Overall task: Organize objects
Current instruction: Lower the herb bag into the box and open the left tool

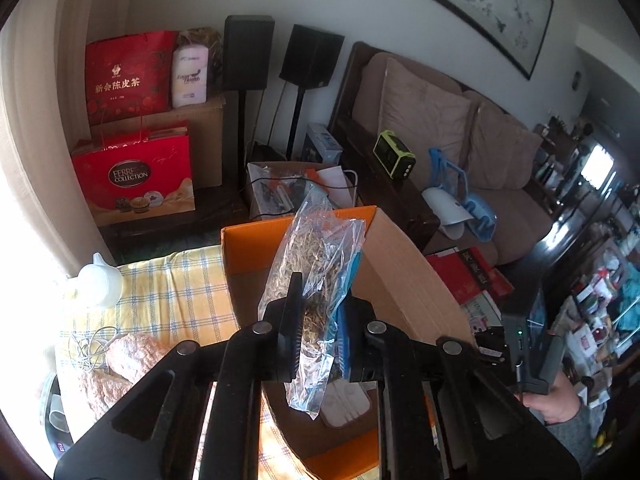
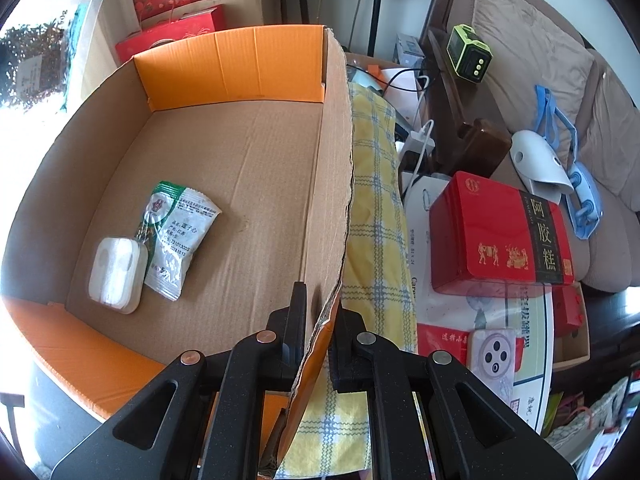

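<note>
My left gripper (image 1: 318, 300) is shut on a clear plastic bag of dried herbs (image 1: 320, 256) and holds it above the open cardboard box (image 1: 404, 276). The same bag shows at the upper left of the right wrist view (image 2: 44, 52). My right gripper (image 2: 320, 312) is shut on the box's right wall (image 2: 336, 184), one finger inside and one outside. Inside the box lie a green-and-white sachet (image 2: 178, 236) and a small white case (image 2: 116, 274), side by side on the bottom near the front left.
The box stands on a yellow plaid cloth (image 2: 376, 200). A red tin (image 2: 500, 236) and other packages lie to the right. A sofa (image 1: 460, 132) is behind. Red gift bags (image 1: 136, 176), a white jug (image 1: 100, 284) and a cable (image 1: 92, 348) are to the left.
</note>
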`<state>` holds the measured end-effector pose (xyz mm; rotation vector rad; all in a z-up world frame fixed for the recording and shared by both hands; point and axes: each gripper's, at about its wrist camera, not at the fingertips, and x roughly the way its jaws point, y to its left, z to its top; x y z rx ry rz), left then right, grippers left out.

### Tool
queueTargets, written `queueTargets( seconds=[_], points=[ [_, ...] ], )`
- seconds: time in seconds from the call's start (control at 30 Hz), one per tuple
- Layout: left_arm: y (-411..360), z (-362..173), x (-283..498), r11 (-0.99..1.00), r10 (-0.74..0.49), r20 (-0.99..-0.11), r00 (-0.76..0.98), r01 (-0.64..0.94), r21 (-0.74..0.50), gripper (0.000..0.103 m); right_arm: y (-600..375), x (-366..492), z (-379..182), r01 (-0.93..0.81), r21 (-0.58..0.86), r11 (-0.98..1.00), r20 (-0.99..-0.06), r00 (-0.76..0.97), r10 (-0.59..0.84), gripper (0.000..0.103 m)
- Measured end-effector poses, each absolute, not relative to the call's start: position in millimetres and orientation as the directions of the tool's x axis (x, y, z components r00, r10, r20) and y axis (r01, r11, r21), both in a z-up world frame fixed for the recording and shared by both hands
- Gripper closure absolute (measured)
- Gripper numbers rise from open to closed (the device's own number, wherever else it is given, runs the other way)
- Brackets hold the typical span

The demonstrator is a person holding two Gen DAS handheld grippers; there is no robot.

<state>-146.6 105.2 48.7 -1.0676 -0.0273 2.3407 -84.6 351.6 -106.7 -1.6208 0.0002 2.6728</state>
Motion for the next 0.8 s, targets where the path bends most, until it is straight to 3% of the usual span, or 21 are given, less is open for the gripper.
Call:
queueTargets(
  seconds=[0.33, 0.8],
  points=[
    [163, 1, -173, -0.785, 0.577, -0.732, -0.362, -0.492, -0.376, 0.09, 352, -84, -107, -0.013, -0.01, -1.0, -0.888, -0.46, 0.015, 0.095],
    [202, -56, -212, -0.732, 0.662, -0.726, -0.187, -0.369, -0.573, 0.09, 352, -83, -107, -0.014, -0.008, -1.0, -0.889, -0.458, 0.014, 0.095]
  ],
)
